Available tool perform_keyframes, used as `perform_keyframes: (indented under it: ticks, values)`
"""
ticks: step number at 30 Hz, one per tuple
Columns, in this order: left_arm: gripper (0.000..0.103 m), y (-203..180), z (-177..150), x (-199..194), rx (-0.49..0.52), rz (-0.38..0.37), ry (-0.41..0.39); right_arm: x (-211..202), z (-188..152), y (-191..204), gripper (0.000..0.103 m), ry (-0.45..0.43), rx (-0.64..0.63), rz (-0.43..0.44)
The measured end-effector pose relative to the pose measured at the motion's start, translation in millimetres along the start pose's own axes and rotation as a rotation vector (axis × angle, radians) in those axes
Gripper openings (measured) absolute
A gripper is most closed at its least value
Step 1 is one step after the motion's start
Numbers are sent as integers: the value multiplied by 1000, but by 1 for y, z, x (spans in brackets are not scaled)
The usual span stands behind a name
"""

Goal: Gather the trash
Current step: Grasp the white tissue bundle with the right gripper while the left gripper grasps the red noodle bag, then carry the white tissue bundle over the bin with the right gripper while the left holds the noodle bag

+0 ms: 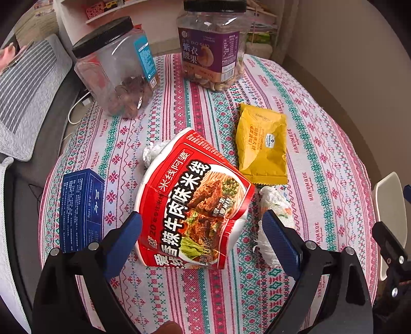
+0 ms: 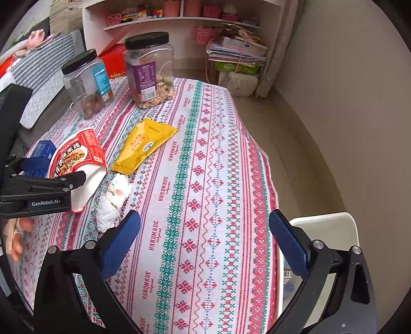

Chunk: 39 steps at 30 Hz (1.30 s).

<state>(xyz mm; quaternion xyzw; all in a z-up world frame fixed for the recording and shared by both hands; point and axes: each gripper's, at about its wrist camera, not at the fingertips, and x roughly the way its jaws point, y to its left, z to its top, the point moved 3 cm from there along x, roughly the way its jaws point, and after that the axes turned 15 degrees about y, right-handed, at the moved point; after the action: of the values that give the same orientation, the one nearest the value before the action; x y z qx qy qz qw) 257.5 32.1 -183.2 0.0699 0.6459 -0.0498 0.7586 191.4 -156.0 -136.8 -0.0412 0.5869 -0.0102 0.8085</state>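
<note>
Not much trash is picked up yet. The left claw [image 1: 201, 226] is wide open around the red noodle bowl [image 1: 192, 203], not squeezing it. The right claw [image 2: 204, 231] is open and empty. The yellow wrapper [image 1: 262, 146] and white wads [image 1: 273, 200] lie on the striped tablecloth [image 2: 205, 179], with shelves [image 2: 179, 15] behind

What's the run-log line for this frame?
left gripper: open, straddling red noodle bowl, no grip | right gripper: open, empty, over tablecloth | white bin: at table edge
</note>
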Motion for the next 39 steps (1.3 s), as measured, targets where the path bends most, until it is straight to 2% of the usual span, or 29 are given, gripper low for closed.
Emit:
perform_keyframes:
  ticks: [4,6,9,11,13,19,24,26,27,28,29,30,32,33,39]
  values:
    - [91,9,3,11,-10,-32,21,13,2,13,96,39,-38,20]
    - [82,10,2,9,-4,-52,8,21,4,20,96,59,-46,45]
    - [64,7,-1,-6,18,-54,-37,32,7,34,96,86,-64,88]
    - [44,7,-3,-17,15,-75,-58,38,8,45,96,98,-80,108]
    - [37,10,-6,-28,0,-70,-84,44,8,56,96,107,-96,124]
    - [36,34,-8,-38,-81,-102,-110,60,11,78,95,126,-104,179]
    - [36,50,-13,-54,-129,-141,-149,76,18,85,66,164,-61,256]
    - [36,53,-15,-64,-132,-146,-172,79,20,86,64,162,-49,274]
    - [36,54,-17,-69,-131,-146,-183,78,20,86,58,156,-51,274]
    - [36,54,-18,-73,-131,-147,-193,77,20,88,52,154,-57,287]
    - [36,54,-19,-76,-132,-149,-202,76,21,89,38,157,-62,311]
    - [36,54,-21,-80,-134,-152,-209,74,21,90,34,156,-62,319]
    - [36,52,-22,-86,-137,-160,-221,64,21,90,33,120,-72,287]
    - [36,50,-23,-88,-138,-163,-226,59,22,89,29,107,-71,291]
    - [36,42,-28,-98,-134,-169,-246,15,25,71,29,-2,-50,313]
